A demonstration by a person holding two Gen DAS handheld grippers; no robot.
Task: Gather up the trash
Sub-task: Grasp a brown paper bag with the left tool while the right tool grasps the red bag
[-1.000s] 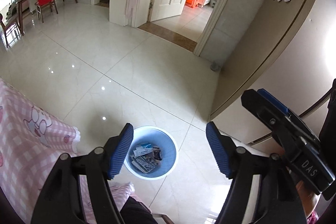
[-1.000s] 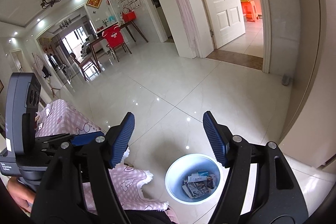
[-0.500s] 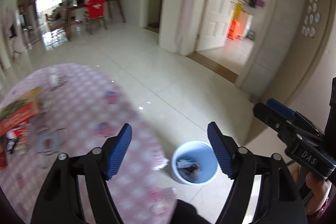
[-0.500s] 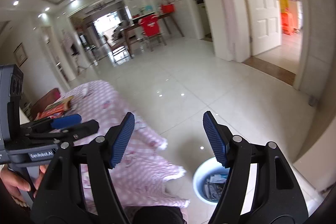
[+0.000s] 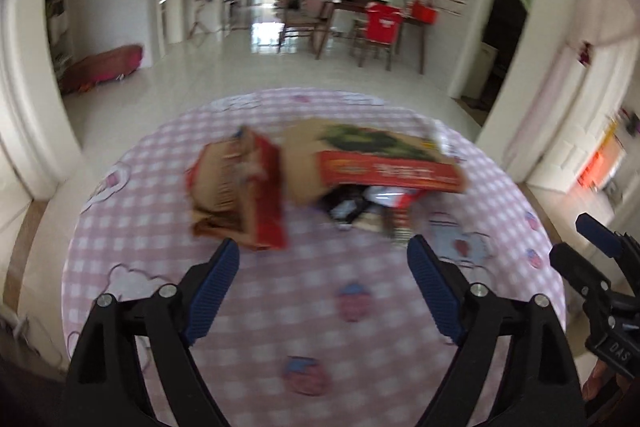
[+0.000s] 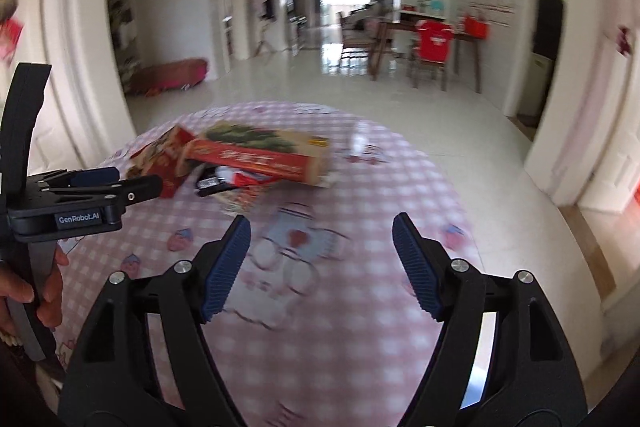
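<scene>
A round table with a pink checked cloth holds the trash. A crumpled brown and red carton lies left of a flat red and green cardboard box, with small wrappers under the box's edge. My left gripper is open and empty above the cloth, short of the cartons. My right gripper is open and empty over the cloth; the box and wrappers lie ahead to its left. The left gripper shows at that view's left. Both views are blurred.
Tiled floor surrounds the table. A dining table with chairs and a red shirt on a chair stand at the back. A red-brown cushion lies on the floor at the left. White door frames flank both sides. The bin is out of view.
Both grippers have swung left from the blue bin on the floor to face the table. The bin has left both views; the cartons now lie ahead. Both stay open.
</scene>
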